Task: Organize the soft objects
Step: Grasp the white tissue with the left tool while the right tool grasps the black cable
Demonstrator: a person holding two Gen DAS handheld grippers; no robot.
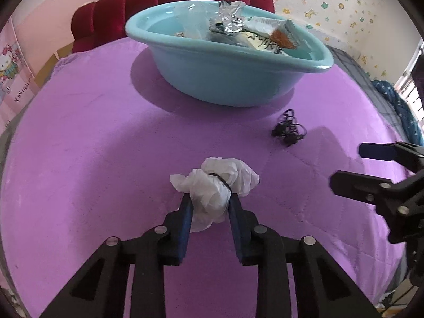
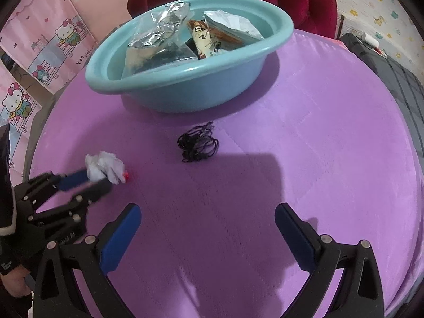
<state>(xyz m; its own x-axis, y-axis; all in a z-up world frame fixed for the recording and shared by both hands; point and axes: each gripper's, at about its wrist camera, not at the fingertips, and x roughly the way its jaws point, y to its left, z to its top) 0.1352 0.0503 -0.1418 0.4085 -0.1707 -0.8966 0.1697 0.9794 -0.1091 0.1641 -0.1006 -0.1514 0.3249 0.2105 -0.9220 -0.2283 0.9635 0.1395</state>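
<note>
My left gripper (image 1: 210,198) is shut on a crumpled white plastic bag (image 1: 216,185) bound with a black band, just above the purple blanket (image 1: 92,159). The bag also shows in the right wrist view (image 2: 104,169), with a small red spot beside it. A tangle of black cord (image 1: 288,128) lies on the blanket to the right, in front of the light-blue basin (image 1: 212,79). In the right wrist view the cord (image 2: 198,143) is straight ahead. My right gripper (image 2: 208,212) is open and empty above the blanket, and it shows at the right edge of the left wrist view (image 1: 347,168).
The basin (image 2: 185,90) holds foil and plastic packets (image 2: 159,39) and a printed pouch (image 1: 265,41). A red padded headboard (image 1: 172,2) stands behind it. Pink cartoon posters (image 2: 39,47) hang at left. A dark cage-like crate (image 2: 392,74) stands at right.
</note>
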